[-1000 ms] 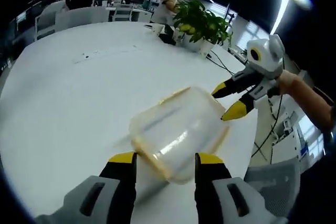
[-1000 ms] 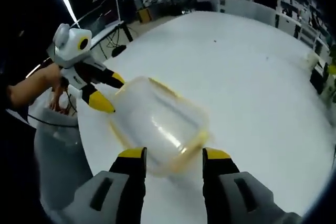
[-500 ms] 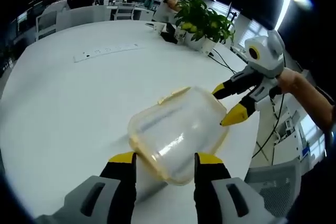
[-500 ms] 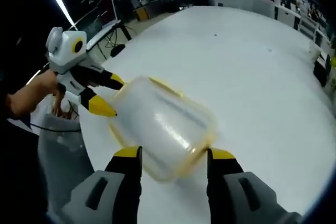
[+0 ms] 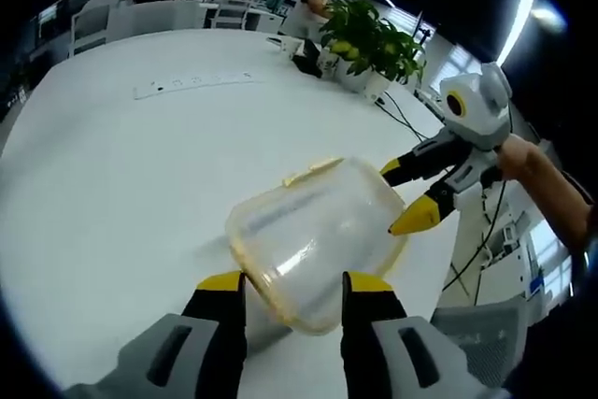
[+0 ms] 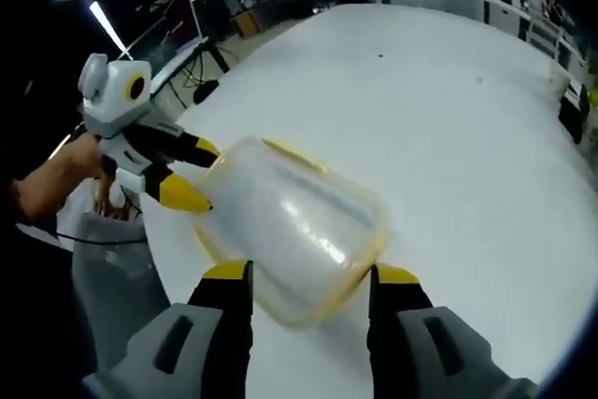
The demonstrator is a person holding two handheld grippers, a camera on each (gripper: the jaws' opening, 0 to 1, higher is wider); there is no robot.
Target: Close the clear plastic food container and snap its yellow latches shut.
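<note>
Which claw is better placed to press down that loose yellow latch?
Probably right: the right claw's tips sit just beside the latch on the box's long edge; the left claw straddles the other end.

Bright, even light from long ceiling strip lamps (image 5: pixel 512 23) floods the round white worktop (image 5: pixel 121 165), which shows soft, faint shadows. Glare streaks cross the clear plastic food container (image 6: pixel 294 221). Fisheye bending warps the edges; distant background is soft.

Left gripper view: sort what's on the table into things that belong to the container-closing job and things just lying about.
Belongs to the job:
clear plastic food container
yellow latch on its far side
left gripper
right gripper

Just lying about:
potted plant
white power strip
dark object beside the plant
</note>
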